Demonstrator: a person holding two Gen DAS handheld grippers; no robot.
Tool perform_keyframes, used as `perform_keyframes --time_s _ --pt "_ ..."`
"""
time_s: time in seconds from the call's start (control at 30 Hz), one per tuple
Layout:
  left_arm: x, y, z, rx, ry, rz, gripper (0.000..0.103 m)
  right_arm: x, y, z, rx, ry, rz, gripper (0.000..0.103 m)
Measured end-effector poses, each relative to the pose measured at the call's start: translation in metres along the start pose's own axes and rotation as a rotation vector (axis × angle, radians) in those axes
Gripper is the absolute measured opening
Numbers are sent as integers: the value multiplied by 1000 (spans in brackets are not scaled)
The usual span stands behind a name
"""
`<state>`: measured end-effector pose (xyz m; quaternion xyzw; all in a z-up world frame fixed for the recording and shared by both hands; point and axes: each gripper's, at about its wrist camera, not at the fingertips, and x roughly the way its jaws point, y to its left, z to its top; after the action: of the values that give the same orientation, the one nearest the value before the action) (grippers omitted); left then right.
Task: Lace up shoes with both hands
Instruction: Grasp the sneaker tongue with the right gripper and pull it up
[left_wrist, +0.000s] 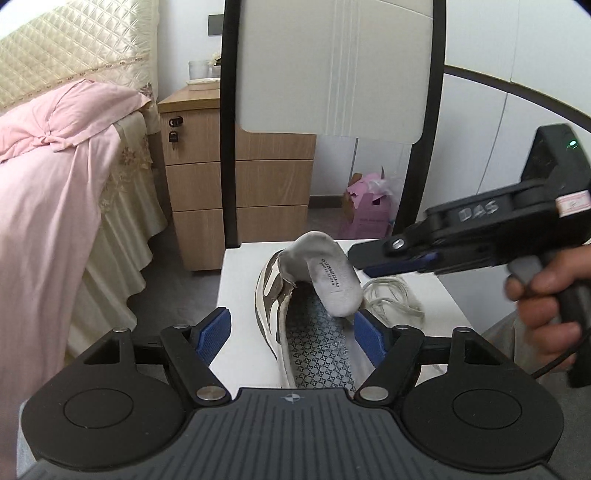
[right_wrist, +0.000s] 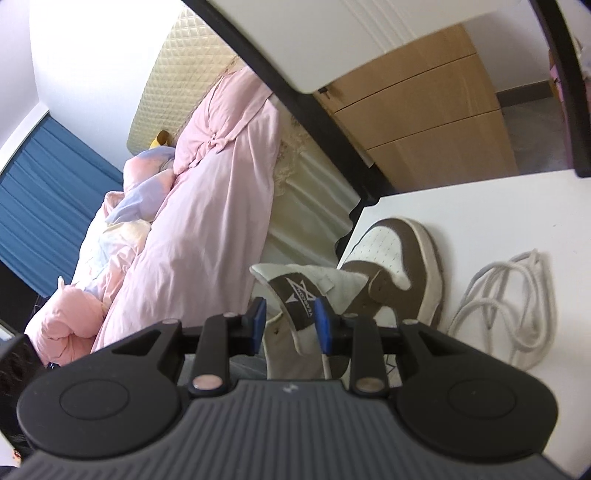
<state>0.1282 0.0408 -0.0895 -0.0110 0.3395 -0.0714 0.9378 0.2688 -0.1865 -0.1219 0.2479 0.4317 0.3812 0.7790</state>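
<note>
A brown-and-white leather low-top sneaker (right_wrist: 399, 266) lies on the white tabletop (right_wrist: 498, 206), close to its edge, with no lace in its eyelets. Its grey padded tongue (left_wrist: 325, 273) is pulled up and back, baring the patterned insole. A loose coil of off-white cord shoelace (right_wrist: 509, 306) rests on the table just beside the shoe, touching neither gripper.

The right gripper (right_wrist: 290, 325) has its blue pads partly spread on either side of the logo face of the tongue; whether they actually press on it cannot be told. A hand (left_wrist: 546, 295) grips its trigger handle. The left gripper (left_wrist: 291, 332) has its fingers spread wide, straddling the shoe's opening and pinching nothing.

The step in hand looks like the preparation: opening the shoe and steadying it before any threading. The next move likely calls for one gripper to steady the shoe while the other pinches a lace end out of the coil and aims it at a lowest eyelet, a fine alignment with limp cord.

Beyond the table stand a light wooden drawer cabinet (left_wrist: 236, 184), a bed draped in pink sheets (left_wrist: 55, 192), a chair back and blue curtains (right_wrist: 44, 184).
</note>
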Motion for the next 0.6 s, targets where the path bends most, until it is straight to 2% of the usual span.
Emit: perform_keyframes --time_s 0.17,0.33,0.53,0.6 --pt "11 4 -9 -10 10 -16 72 -5 13 2 -11 9 -43 31" --pt "6 11 -16 -40 -3 -21 72 -9 34 -3 -20 7 -127 31" --pt "-4 22 -25 -90 -17 -7 72 -23 49 -13 69 -43 -280 31" --pt "-2 25 -26 -120 -10 -25 70 -25 57 -14 25 -43 -312 31"
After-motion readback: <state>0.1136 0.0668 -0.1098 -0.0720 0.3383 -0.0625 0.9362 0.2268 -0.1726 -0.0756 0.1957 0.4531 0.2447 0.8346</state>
